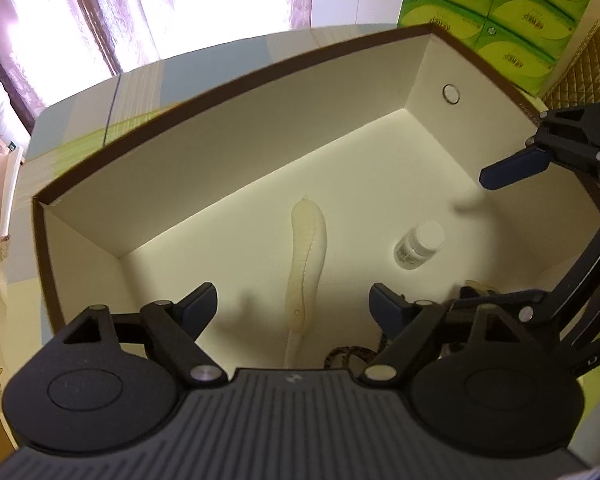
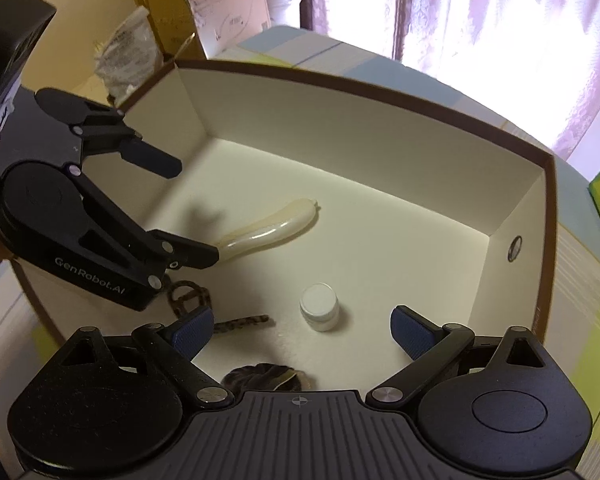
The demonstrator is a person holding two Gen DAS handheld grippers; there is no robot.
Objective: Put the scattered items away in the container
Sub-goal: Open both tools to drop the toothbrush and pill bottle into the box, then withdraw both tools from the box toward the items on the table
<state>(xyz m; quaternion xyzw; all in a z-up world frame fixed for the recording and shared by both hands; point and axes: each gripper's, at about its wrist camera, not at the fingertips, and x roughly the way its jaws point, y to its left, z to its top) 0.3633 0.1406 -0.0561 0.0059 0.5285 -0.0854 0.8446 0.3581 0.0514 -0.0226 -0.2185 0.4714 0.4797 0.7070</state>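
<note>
A brown-rimmed box (image 1: 236, 80) (image 2: 380, 92) with a cream inside stands on the table. On its floor lie a long pale cream shoehorn-like piece (image 1: 306, 248) (image 2: 268, 228), a small white bottle (image 1: 418, 246) (image 2: 319, 306) standing upright, a leopard-patterned band (image 2: 192, 300) (image 1: 340, 354), and a dark ruffled item (image 2: 264, 378) at the near wall. My left gripper (image 1: 294, 306) (image 2: 196, 212) hangs open over the cream piece, holding nothing. My right gripper (image 2: 302, 330) (image 1: 484, 236) is open just above the bottle, also holding nothing.
Stacked green tissue boxes (image 1: 500, 0) and a quilted gold cushion (image 1: 580, 72) sit behind the box's right corner. Cardboard boxes (image 2: 220, 8) and a plastic bag (image 2: 128, 48) crowd the far left. A striped cloth (image 1: 80, 140) covers the table; bright curtains hang beyond.
</note>
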